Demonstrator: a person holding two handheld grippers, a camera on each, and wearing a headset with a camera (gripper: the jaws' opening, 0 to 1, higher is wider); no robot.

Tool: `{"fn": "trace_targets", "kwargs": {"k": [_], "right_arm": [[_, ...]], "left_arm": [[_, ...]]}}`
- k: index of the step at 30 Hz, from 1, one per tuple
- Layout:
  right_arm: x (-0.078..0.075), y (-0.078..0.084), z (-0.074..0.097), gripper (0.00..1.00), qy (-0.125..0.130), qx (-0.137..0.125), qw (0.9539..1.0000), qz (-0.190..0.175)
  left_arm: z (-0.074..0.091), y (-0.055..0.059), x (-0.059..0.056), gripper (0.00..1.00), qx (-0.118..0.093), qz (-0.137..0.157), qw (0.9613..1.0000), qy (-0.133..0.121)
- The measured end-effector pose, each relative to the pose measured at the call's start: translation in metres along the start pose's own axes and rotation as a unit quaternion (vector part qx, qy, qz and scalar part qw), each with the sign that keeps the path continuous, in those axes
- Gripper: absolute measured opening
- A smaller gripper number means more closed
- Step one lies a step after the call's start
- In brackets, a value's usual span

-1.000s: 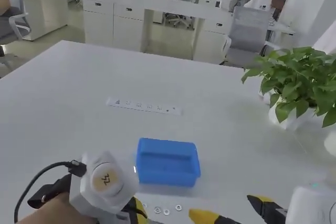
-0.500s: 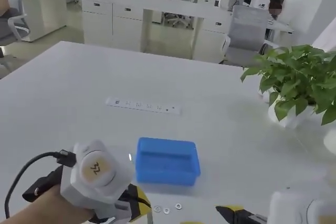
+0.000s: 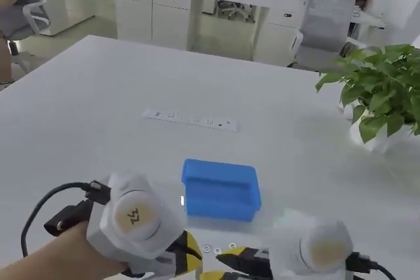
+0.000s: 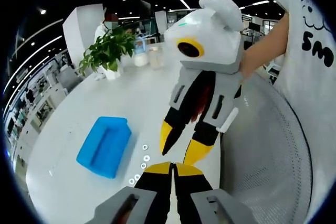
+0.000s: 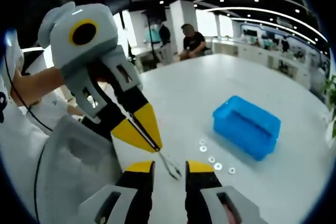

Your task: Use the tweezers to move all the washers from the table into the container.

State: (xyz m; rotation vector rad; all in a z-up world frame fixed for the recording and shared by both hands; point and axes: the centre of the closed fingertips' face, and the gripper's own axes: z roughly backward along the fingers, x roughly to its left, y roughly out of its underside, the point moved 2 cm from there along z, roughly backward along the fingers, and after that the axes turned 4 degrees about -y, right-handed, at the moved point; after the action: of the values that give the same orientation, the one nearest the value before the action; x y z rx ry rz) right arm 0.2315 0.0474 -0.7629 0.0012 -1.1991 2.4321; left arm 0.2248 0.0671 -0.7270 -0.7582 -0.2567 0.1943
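Observation:
My left gripper (image 3: 190, 254) (image 5: 152, 142) is shut on thin metal tweezers (image 5: 168, 163), whose tips reach into the gap of my right gripper (image 5: 169, 169). The right gripper (image 3: 226, 263) (image 4: 181, 149) faces the left one with its yellow-tipped jaws open, just above the table. In its own view the left gripper (image 4: 173, 167) has its jaws pressed together. Several small washers (image 3: 218, 250) (image 4: 145, 157) (image 5: 211, 159) lie in a loose row on the white table beside both grippers. The blue container (image 3: 221, 190) (image 4: 105, 145) (image 5: 247, 125) stands just beyond them, open side up.
A white power strip (image 3: 190, 120) lies farther back on the table (image 3: 98, 96). A potted green plant (image 3: 387, 90) (image 4: 107, 51) stands at the far right. Office desks and chairs (image 3: 325, 27) lie beyond the table's far edge.
My right gripper has moved left from the lower right corner to meet the left gripper over the washers. The head camera has tilted, shifting the whole picture.

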Motion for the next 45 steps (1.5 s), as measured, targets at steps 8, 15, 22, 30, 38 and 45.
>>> {"fn": "trace_targets", "kwargs": {"k": [8,15,22,30,38,45], "right_arm": [[0.0,0.023,-0.023,0.12,-0.026,0.058,0.9964,0.056],[0.007,0.025,-0.026,0.08,-0.038,0.059,0.9965,0.045],[0.011,0.022,-0.029,0.09,-0.033,0.064,0.995,0.069],[0.009,0.02,-0.029,0.07,-0.029,0.049,0.9967,0.059],[-0.004,0.017,-0.028,0.04,-0.018,0.043,0.9986,0.027],[-0.013,0.008,-0.025,0.04,-0.01,0.037,0.9991,0.017]], "left_arm": [[-0.001,0.001,-0.01,0.0,-0.008,0.003,0.9999,0.007],[0.001,0.004,-0.014,0.0,-0.013,0.008,0.9999,-0.006],[0.004,0.005,-0.02,0.0,-0.022,0.022,0.9995,-0.008],[0.005,0.007,-0.015,0.0,-0.052,0.073,0.9946,-0.053],[0.014,0.024,-0.004,0.21,-0.089,0.188,0.9706,-0.121],[0.046,0.056,0.019,0.42,-0.107,0.251,0.9272,-0.257]]}}
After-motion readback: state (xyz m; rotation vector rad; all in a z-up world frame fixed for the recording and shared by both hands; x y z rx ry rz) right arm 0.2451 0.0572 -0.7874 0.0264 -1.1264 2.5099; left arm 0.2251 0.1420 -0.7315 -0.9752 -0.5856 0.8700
